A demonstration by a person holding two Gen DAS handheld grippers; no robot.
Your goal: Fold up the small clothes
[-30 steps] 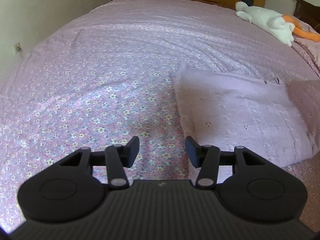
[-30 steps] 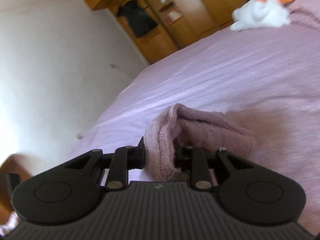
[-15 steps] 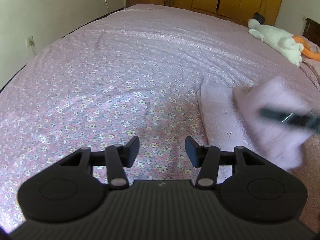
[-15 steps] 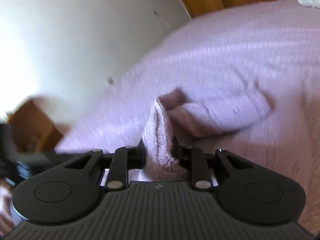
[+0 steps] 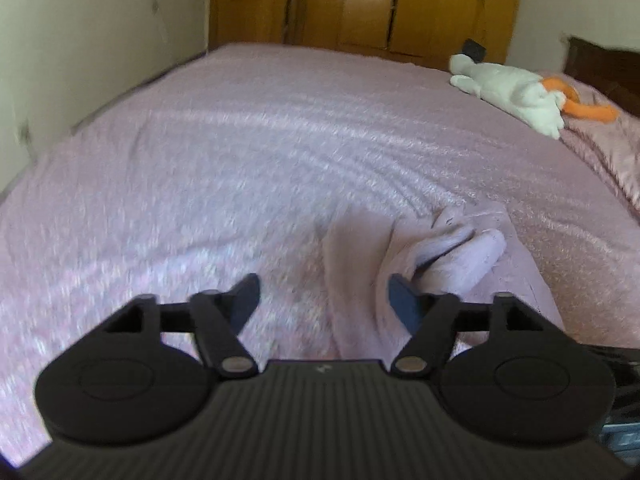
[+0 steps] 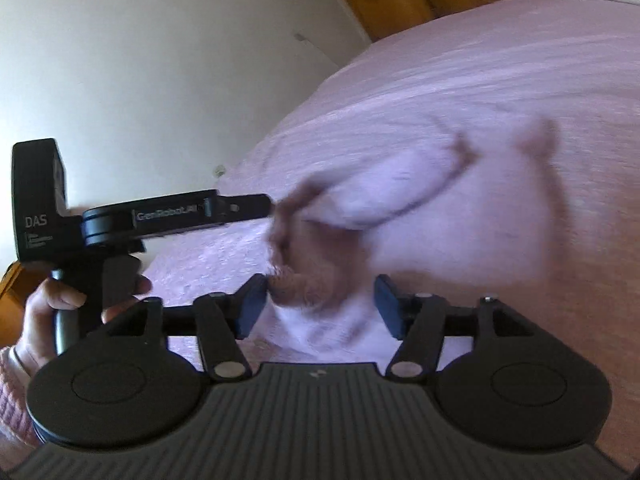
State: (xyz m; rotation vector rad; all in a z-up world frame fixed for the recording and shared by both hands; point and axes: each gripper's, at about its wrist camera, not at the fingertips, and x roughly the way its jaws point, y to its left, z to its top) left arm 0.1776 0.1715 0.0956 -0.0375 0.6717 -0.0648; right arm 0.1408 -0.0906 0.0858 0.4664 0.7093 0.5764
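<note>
A small pink knit garment [image 5: 444, 248] lies on the pink floral bedspread [image 5: 240, 168], one part folded over the rest in a loose hump. My left gripper [image 5: 324, 300] hovers low at its near left edge. Its jaws are opening wide, with cloth lying beneath the gap and nothing pressed. In the right wrist view the garment [image 6: 420, 192] is blurred. My right gripper [image 6: 320, 306] is opening too: a fold of knit brushes its left pad, and the pads no longer clamp it. The left gripper [image 6: 260, 206] reaches in from the left, side on.
A white plush toy with orange parts [image 5: 516, 92] lies at the bed's far right, by a dark headboard [image 5: 600, 64]. Wooden wardrobes [image 5: 360, 4] stand beyond the bed, and a pale wall [image 5: 80, 40] runs along its left side. A hand [image 6: 44, 312] holds the left gripper's handle.
The right gripper carried the pinched garment edge leftward over the rest, then opened and let it go. The left gripper's jaws spread wider, and it rose a little.
</note>
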